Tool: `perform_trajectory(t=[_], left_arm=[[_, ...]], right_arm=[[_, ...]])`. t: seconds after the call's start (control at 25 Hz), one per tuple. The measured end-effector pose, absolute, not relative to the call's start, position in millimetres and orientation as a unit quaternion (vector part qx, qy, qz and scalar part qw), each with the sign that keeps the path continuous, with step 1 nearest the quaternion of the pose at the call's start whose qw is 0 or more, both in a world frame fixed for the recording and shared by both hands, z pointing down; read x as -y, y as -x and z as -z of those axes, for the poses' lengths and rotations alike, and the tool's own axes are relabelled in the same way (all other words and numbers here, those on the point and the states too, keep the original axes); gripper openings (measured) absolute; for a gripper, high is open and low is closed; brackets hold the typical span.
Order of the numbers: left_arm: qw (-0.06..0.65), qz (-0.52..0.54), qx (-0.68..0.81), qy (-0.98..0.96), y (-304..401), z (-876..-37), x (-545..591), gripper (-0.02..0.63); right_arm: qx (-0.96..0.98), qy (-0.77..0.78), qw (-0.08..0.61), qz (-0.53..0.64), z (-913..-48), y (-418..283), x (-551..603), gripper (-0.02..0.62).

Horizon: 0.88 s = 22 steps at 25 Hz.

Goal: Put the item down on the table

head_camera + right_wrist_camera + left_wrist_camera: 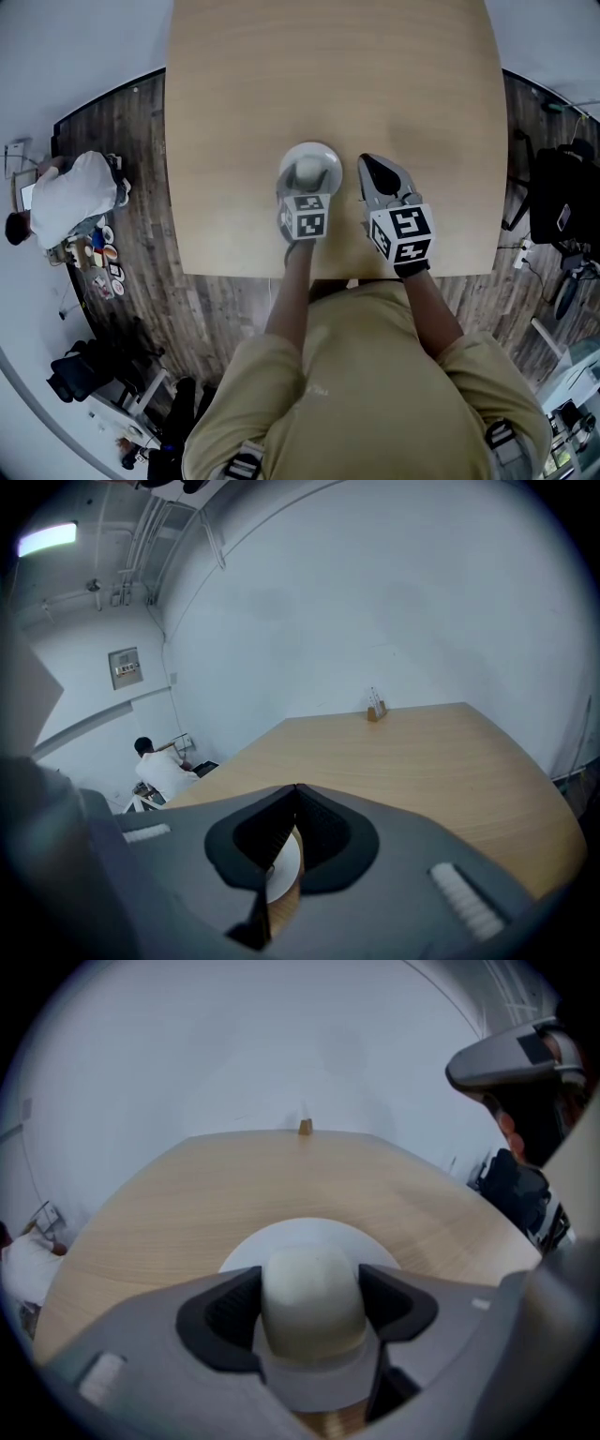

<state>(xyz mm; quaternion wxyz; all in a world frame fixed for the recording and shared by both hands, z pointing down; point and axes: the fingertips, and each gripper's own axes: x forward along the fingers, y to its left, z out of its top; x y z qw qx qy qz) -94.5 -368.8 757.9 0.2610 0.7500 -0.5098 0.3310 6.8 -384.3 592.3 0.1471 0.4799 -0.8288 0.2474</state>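
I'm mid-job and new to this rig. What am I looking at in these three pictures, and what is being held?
There is no robot arm here. A person holds a two-jaw gripper in each hand; the cubes with square markers are part of the grippers. The head view comes from a camera on the person's head, looking steeply down. The left and right gripper views come from a camera riding on each gripper, looking along its jaws. On the wooden table lies a white plate, and a small stand sits at the far edge. The left gripper is shut on a cream rounded item, held over the plate; I cannot tell whether it touches the plate. The right gripper is beside it, jaws together, holding nothing.
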Motion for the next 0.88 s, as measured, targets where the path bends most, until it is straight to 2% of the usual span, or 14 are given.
perform_trajectory(t=[0.2, 0.4, 0.88], left_arm=[[0.262, -0.335, 0.51, -0.747, 93.1, -756.1, 364.3, 0.336], [0.24, -0.297, 0.525, -0.76, 97.9, -724.4, 365.7, 0.343], [0.19, -0.199, 0.58, -0.767, 145.9, -602.2, 333.7, 0.254]], right_arm=[[0.831, -0.479, 0.151, -0.239, -584.8, -6.8, 377.3, 0.006], [0.84, -0.472, 0.149, -0.22, -564.8, 2.5, 363.4, 0.006], [0.849, -0.487, 0.114, -0.17, -505.6, 16.0, 321.3, 0.006]])
